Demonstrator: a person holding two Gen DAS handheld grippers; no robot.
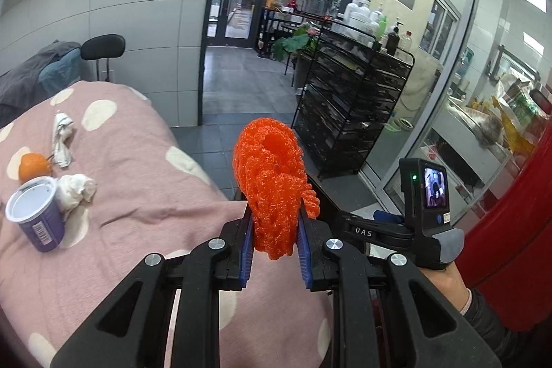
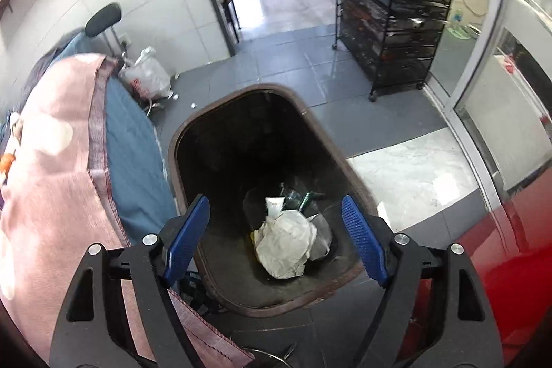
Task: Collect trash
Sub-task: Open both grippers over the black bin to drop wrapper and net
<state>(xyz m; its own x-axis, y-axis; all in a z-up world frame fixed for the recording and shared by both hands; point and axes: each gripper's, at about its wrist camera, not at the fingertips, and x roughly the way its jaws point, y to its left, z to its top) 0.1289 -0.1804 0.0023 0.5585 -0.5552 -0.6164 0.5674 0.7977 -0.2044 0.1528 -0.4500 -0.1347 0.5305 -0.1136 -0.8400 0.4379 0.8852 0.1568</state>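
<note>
The job looks partly done. In the right wrist view the right gripper [image 2: 276, 237] hangs over the open mouth of the dark bin [image 2: 179, 140] with its blue jaws spread wide and nothing between them. At the bottom of the bin, at about 6 o'clock from its centre, lie crumpled white paper [image 2: 286, 244] and some darker scraps (too dim to name), so at least a few pieces are already in. The left gripper [image 1: 274, 240] is clenched on a piece of orange foam netting [image 1: 270, 185], which stands up between the blue pads and is not yet over the bin, as far as this view shows; it sits above the edge of the pink spotted blanket [image 1: 138, 212]. In my judgement this piece goes in next. More waits on the blanket in the left wrist view, out toward 9 o'clock: a purple cup [image 1: 36, 216] tilted on its side with its open mouth facing up and left, a crumpled white tissue [image 1: 76, 192] touching it at 2 o'clock, a second twisted tissue [image 1: 62, 140] farther back at 12 o'clock from the cup, and an orange fruit [image 1: 32, 166] just behind the cup (whether that counts as trash I cannot say). So I would put the task somewhere around halfway, with one piece in hand and three or four left on the bed.
</note>
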